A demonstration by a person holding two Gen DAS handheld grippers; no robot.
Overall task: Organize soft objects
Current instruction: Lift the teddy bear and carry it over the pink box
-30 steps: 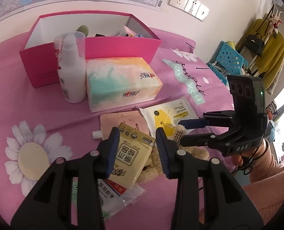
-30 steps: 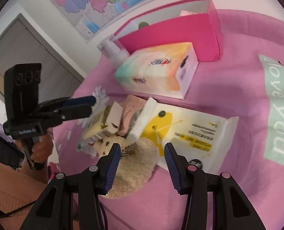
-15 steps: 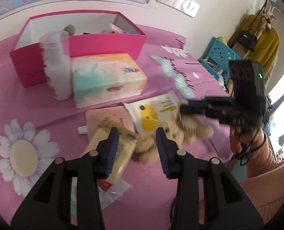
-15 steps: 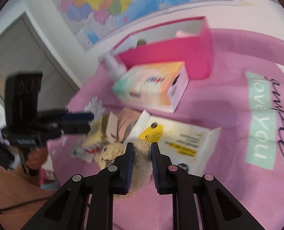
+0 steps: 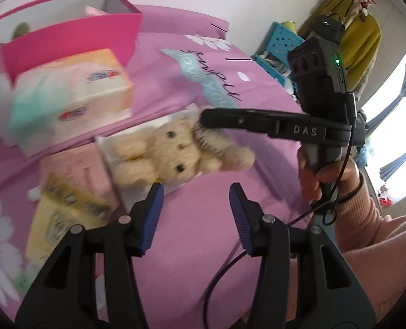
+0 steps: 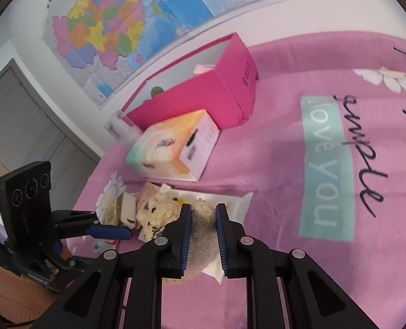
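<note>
A beige plush bear (image 5: pixel 175 148) hangs just above the pink cloth, over a white wipes pack (image 6: pixel 238 203). My right gripper (image 6: pixel 203 211) is shut on its furry body, and the bear's head (image 6: pixel 159 208) sticks out to the left. In the left wrist view the right gripper (image 5: pixel 205 119) comes in from the right and pinches the bear by its upper edge. My left gripper (image 5: pixel 196 192) is just below the bear, its jaws opening with nothing between them. An open pink box (image 5: pixel 65 41) stands at the back.
A pastel tissue pack (image 5: pixel 71 96) lies in front of the box, a white bottle (image 6: pixel 120 127) beside it. A pink pouch (image 5: pixel 74 170) and a yellow packet (image 5: pixel 65 211) lie at the left. A blue crate (image 5: pixel 278 46) stands beyond the bed's right edge.
My right gripper has shut on the plush bear and raised it off the cloth. My left gripper has swung right, away from the yellow packet, and its jaws have spread wider.
</note>
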